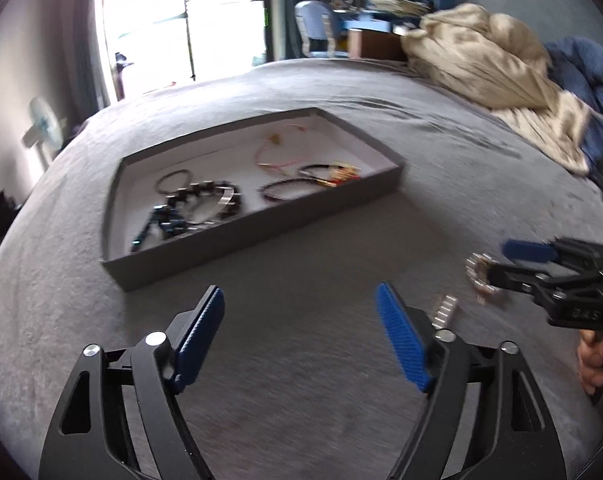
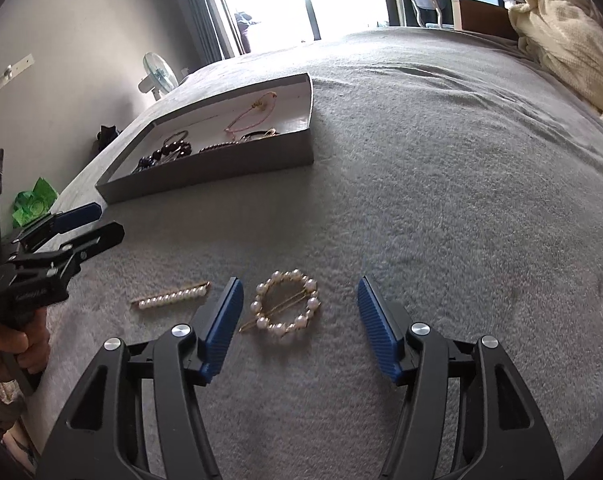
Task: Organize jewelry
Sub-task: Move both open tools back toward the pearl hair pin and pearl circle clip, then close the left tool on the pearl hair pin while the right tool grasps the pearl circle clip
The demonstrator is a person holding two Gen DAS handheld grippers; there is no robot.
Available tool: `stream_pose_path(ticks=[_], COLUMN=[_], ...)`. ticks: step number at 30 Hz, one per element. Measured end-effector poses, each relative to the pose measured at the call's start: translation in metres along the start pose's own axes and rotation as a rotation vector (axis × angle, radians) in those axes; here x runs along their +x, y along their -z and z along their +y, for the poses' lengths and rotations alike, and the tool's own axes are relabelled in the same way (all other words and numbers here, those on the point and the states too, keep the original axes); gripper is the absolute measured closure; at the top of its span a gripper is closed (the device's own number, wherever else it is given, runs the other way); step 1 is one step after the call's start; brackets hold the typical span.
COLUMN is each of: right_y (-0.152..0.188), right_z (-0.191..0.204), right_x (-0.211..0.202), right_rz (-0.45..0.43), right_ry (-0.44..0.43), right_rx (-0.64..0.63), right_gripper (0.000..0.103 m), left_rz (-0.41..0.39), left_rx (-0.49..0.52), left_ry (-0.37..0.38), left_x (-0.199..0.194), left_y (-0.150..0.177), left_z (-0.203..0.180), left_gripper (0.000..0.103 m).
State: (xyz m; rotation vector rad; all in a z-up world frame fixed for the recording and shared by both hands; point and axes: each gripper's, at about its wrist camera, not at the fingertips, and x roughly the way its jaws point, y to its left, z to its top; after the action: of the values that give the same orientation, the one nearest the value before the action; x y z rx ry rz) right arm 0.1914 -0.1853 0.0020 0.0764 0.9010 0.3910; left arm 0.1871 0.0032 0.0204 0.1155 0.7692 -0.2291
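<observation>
Pearl bar clip (image 2: 172, 297) lies flat on grey bedspread (image 2: 441, 200), long axis running left-right, just beside round pearl clip (image 2: 287, 305). Right gripper (image 2: 299, 312) spread wide around round clip, pads clear of it. Left gripper (image 1: 299, 332) released, empty. Grey tray (image 2: 205, 176) toward bed's far left edge holds bracelets (image 1: 199, 204) and pink cord (image 2: 251, 118). Beige blanket (image 1: 485, 64) heaped at far right corner; bright window (image 1: 173, 12) beyond

We hold two black plastic grippers, the left gripper (image 1: 300, 299) and right gripper (image 2: 300, 295), each with ribbed blue pads (image 2: 375, 318), round silver screws (image 2: 419, 328) and triangular cut-outs in its arms.
</observation>
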Motion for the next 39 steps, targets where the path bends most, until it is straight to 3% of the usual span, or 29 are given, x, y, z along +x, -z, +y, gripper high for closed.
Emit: stream_pose_path(ticks=[3, 7, 14, 18, 21, 29, 34, 37, 39], right_y=[0.003, 0.005, 0.005, 0.005, 0.005, 0.006, 0.006, 0.006, 0.006], right_z=[-0.001, -0.004, -0.003, 0.0, 0.006, 0.027, 0.031, 0.032, 0.031], right_x=[0.0, -0.001, -0.001, -0.001, 0.0, 0.012, 0.016, 0.018, 0.018], right_rz=[0.006, 0.006, 0.006, 0.006, 0.006, 0.053, 0.061, 0.062, 0.057], right_ry=[0.0, -0.002, 0.008, 0.017, 0.028, 0.088, 0.121, 0.13, 0.139], right_rx=[0.009, 0.026, 0.02, 0.01, -0.021, -0.135, -0.159, -0.158, -0.152], right_gripper=[0.043, 0.043, 0.043, 0.043, 0.043, 0.043, 0.042, 0.044, 0.057], left_rz=[0.024, 0.044, 0.082, 0.133, 0.104, 0.071, 0.047, 0.021, 0.02], left_rx=[0.045, 0.104, 0.176, 0.196, 0.149, -0.109, -0.071, -0.039, -0.016], left_ry=[0.054, 0.08, 0.133, 0.123, 0.103, 0.057, 0.085, 0.105, 0.109], left_x=[0.001, 0.005, 0.012, 0.024, 0.021, 0.013, 0.007, 0.001, 0.001], left_y=[0.002, 0.004, 0.005, 0.01, 0.01, 0.016, 0.015, 0.015, 0.014], left_z=[-0.019, -0.039, -0.06, -0.064, -0.056, -0.008, -0.013, -0.019, -0.023], left_gripper=[0.041, 0.042, 0.056, 0.073, 0.088, 0.089, 0.089, 0.078, 0.074])
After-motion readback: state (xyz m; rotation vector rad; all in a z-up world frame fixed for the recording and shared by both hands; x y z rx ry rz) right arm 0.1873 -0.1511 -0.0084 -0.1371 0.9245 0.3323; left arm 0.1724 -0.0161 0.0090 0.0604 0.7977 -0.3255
